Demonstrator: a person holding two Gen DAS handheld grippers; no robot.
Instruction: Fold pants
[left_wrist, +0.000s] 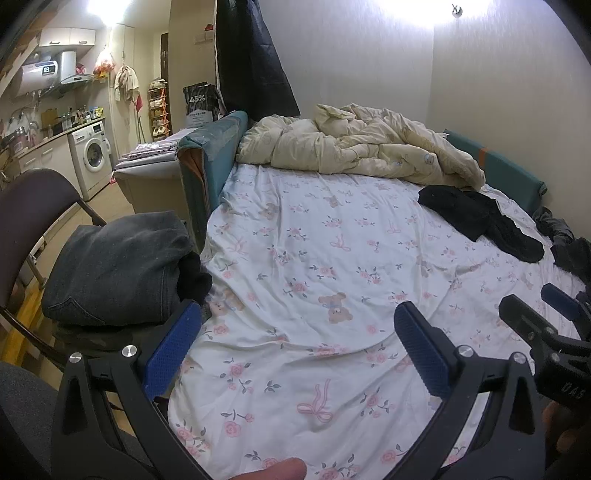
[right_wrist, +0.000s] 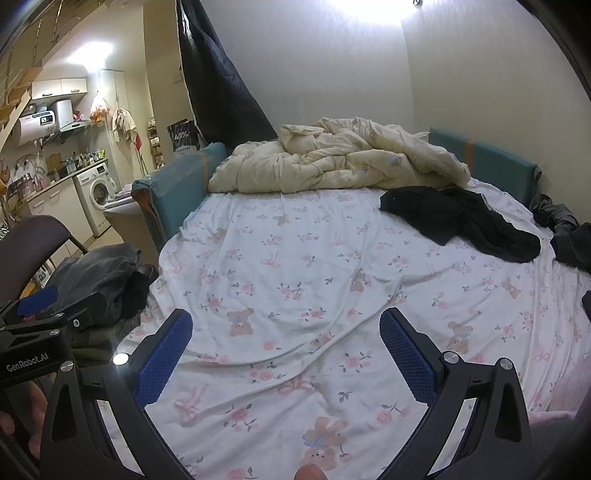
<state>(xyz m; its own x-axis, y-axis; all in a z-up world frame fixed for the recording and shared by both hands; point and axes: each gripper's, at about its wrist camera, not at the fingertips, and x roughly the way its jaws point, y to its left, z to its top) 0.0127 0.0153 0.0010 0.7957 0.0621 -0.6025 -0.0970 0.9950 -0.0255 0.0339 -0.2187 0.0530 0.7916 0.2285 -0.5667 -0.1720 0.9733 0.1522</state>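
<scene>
Black pants lie crumpled on the far right of the floral bed sheet. A folded grey pair of jeans rests on a chair seat left of the bed. My left gripper hovers open over the near part of the sheet, nothing between its blue pads. My right gripper is also open and empty above the sheet; it appears at the right edge of the left wrist view. Both are well short of the black pants.
A cream duvet is bunched at the bed's far end against teal padding. More dark clothing sits at the bed's right edge. A dark chair, a washing machine and kitchen counter are left.
</scene>
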